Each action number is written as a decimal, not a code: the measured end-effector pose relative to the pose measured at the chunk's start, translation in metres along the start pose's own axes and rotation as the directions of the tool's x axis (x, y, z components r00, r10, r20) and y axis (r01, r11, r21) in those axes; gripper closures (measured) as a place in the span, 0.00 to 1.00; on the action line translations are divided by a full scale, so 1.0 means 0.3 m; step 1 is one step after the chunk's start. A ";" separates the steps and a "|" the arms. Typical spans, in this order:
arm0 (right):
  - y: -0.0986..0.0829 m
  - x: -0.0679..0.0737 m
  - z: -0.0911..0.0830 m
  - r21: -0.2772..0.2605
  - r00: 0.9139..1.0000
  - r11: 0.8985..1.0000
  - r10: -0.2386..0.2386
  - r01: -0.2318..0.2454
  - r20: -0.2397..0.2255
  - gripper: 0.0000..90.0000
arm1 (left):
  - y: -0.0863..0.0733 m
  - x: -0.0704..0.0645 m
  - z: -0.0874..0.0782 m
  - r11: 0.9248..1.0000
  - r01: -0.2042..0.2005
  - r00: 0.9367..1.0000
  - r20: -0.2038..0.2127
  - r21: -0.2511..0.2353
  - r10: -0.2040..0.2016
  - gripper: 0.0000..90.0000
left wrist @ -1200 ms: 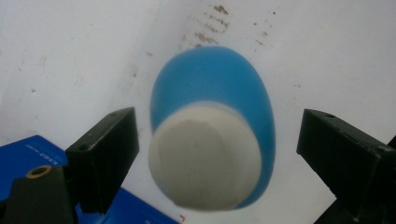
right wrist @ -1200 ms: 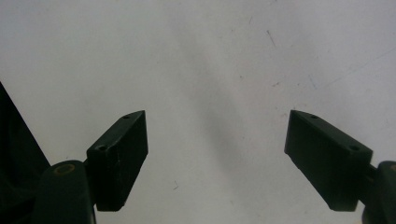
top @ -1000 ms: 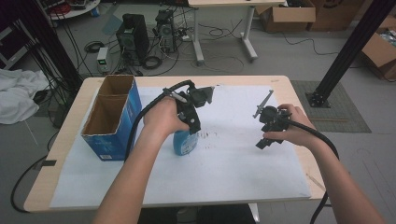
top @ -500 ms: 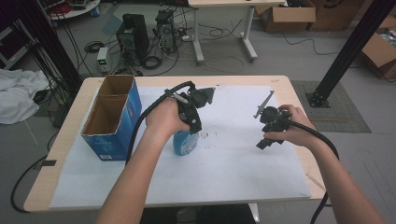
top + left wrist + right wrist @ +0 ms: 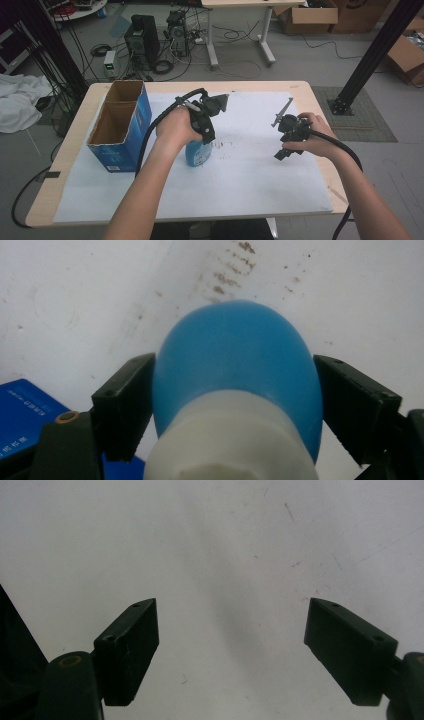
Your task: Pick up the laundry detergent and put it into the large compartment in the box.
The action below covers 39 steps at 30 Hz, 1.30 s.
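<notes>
You are working in a lab or workshop: paper-covered bench (image 5: 260,200) on bare concrete, computer towers (image 5: 142,35) and tangled cables (image 5: 240,37) behind, cardboard boxes (image 5: 305,17) stacked by a black aluminium frame post (image 5: 372,55).

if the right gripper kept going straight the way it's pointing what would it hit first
Most likely the white paper sheet covering the table. The right gripper has its jaws wide apart with nothing between or ahead of them.
</notes>
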State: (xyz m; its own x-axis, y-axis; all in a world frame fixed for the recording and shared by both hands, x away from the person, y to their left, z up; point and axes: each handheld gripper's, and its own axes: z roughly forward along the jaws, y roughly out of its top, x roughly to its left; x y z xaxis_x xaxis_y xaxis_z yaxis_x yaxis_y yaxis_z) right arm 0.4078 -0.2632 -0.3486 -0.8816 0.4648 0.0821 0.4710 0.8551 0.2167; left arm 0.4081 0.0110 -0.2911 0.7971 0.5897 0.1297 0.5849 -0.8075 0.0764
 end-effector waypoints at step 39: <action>0.004 -0.002 -0.002 0.006 1.000 1.000 -0.002 0.002 -0.002 0.24 | 0.000 0.020 0.004 1.000 0.026 0.999 0.039 0.006 -0.026 0.35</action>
State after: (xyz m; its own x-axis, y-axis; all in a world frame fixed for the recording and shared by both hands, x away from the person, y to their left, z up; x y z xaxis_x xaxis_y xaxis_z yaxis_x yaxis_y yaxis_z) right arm 0.4090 -0.2625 -0.3477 -0.8827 0.4624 0.0838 0.4693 0.8575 0.2111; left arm 0.4129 0.0146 -0.2916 0.7866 0.6110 0.0892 0.6065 -0.7916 0.0741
